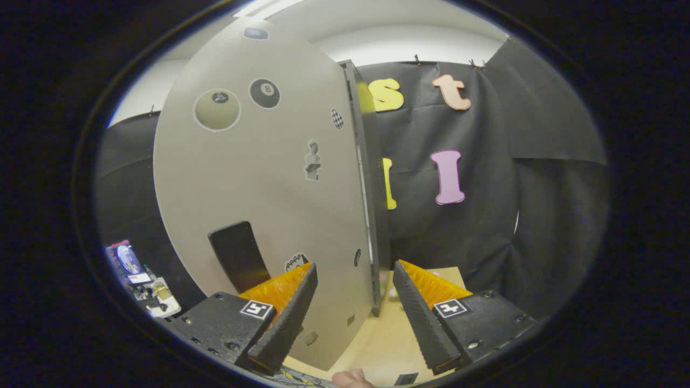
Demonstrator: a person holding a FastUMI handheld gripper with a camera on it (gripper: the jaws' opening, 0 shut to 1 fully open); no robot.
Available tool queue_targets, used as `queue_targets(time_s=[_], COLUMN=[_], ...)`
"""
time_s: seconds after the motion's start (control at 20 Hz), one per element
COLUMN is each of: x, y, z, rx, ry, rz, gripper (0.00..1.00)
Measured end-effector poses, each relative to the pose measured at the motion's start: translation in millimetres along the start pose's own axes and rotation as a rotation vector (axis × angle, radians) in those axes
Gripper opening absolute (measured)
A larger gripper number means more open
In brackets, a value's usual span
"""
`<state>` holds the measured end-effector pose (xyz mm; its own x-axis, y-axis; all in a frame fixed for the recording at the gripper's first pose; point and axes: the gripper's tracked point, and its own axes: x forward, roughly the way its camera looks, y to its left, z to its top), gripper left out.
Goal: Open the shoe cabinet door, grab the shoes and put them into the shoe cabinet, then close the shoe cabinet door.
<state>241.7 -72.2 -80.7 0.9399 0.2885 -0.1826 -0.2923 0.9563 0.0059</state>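
We had the jaws (353, 302) open and empty, straddling the free edge of the shoe cabinet door (259, 178) standing on the table (377, 345); the panel looked stiff, light and slick, so we judged that edge the best grip.

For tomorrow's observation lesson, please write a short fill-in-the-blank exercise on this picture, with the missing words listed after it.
1. The gripper fingers stand ____, with nothing held between them.
2. The free edge of the cabinet door lies ____ the two fingers.
3. The round black sticker on the door bears the number ____.
4. The dark handle sits on the door's ____ half.

Missing words: open; between; 8; lower
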Motion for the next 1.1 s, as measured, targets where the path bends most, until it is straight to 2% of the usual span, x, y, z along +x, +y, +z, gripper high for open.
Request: queue_targets(time_s=[0.3,0.45,0.6,1.1], x=[5.4,13.7,16.6,31.7], y=[28.6,46.0,49.0,99.5], z=[1.8,-3.4,-4.7,-4.4], rx=[-0.076,-0.044,-0.024,-0.023], ry=[-0.025,-0.019,-0.013,-0.042], rz=[-0.057,-0.070,-0.151,-0.327], gripper=[0.94,0.94,0.94,0.94])
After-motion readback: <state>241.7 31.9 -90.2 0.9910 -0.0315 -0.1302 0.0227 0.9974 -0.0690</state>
